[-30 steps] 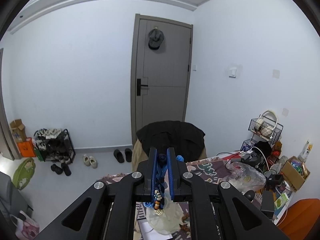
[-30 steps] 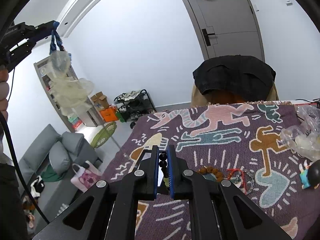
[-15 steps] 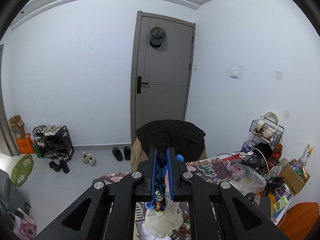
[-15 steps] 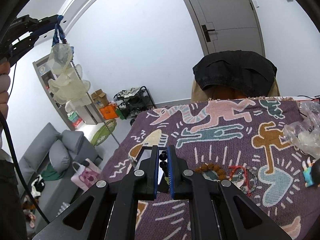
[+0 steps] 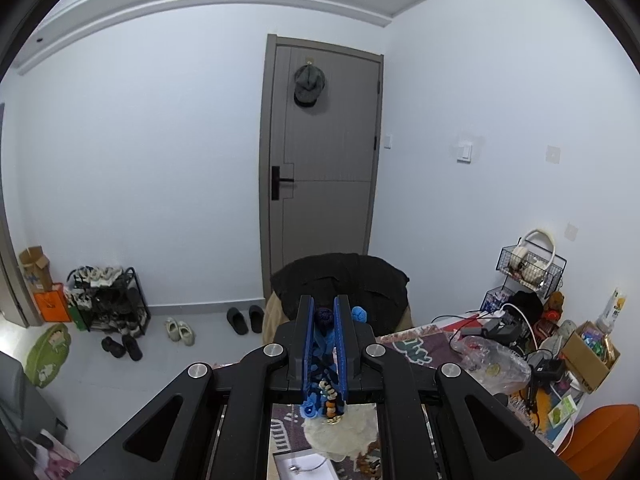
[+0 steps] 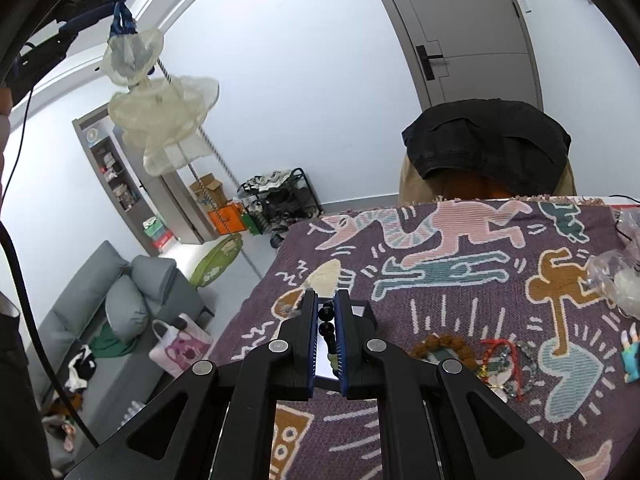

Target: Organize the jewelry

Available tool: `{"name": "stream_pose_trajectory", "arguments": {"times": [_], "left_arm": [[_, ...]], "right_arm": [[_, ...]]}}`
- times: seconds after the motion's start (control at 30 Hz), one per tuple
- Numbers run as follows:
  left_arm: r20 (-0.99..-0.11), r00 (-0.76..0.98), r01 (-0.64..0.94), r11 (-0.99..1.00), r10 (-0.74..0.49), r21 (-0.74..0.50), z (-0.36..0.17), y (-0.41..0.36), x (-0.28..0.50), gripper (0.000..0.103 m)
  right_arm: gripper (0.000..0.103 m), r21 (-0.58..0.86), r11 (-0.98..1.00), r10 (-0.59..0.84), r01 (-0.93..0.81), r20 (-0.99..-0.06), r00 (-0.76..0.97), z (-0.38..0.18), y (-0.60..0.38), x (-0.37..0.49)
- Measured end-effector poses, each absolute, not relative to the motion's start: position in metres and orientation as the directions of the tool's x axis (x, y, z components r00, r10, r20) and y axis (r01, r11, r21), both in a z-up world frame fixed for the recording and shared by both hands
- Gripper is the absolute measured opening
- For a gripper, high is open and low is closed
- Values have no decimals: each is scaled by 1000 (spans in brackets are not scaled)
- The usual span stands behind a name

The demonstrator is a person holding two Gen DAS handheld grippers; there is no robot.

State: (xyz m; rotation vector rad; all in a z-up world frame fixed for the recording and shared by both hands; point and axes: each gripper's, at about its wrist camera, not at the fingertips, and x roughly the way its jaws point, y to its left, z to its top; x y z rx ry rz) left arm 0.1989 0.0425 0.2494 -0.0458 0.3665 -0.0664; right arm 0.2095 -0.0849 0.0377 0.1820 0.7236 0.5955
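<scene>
Above the patterned blanket, the left gripper was raised high, pinching the blue cord of a dangling gauze pouch. The right gripper (tilted down over the blanket) was clamped on a black bead string

No writing can be read in either view — the orange bag by the shoe rack bears a dark mark too small to make out, and the print on the bottle at far right is blurred.
</scene>
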Motion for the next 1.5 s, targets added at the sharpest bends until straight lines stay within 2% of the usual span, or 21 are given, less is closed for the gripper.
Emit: {"name": "stream_pose_trajectory", "arguments": {"times": [0.27,0.53,0.8,1.07,1.1,1.13,1.17,1.2,1.23,1.27,1.5], "left_arm": [[-416,906,43,995,-78,-92,206,56,216,10],[-511,852,57,991,-111,-120,130,62,239,10],[-590,787,71,976,-182,-207,58,73,260,10],[-619,738,77,944,-270,-320,14,83,267,11],[-624,730,76,941,-278,-330,10,84,268,17],[-633,721,70,938,-283,-339,5,87,268,35],[-637,716,64,937,-284,-344,1,90,268,49],[-638,718,53,935,-280,-350,-3,94,265,77],[-624,734,44,935,-268,-351,-6,99,260,85],[-609,751,39,937,-257,-347,-6,102,256,89],[-592,783,-21,944,-189,-329,-12,136,233,89]], "right_arm": [[10,360,820,570,-445,-574,588,33,-81,213],[10,367,819,572,-440,-584,576,28,-71,222],[10,366,824,565,-434,-599,568,20,-61,233],[9,355,833,550,-424,-621,559,10,-55,242],[9,355,833,549,-425,-624,556,9,-54,243],[9,354,833,549,-426,-627,553,7,-53,244],[9,353,832,549,-427,-629,550,6,-51,245],[9,353,832,549,-427,-633,546,4,-49,246],[9,354,832,549,-428,-635,543,2,-47,247],[10,354,830,551,-430,-638,539,1,-44,248],[10,360,817,567,-451,-646,511,-7,-21,253]]}}
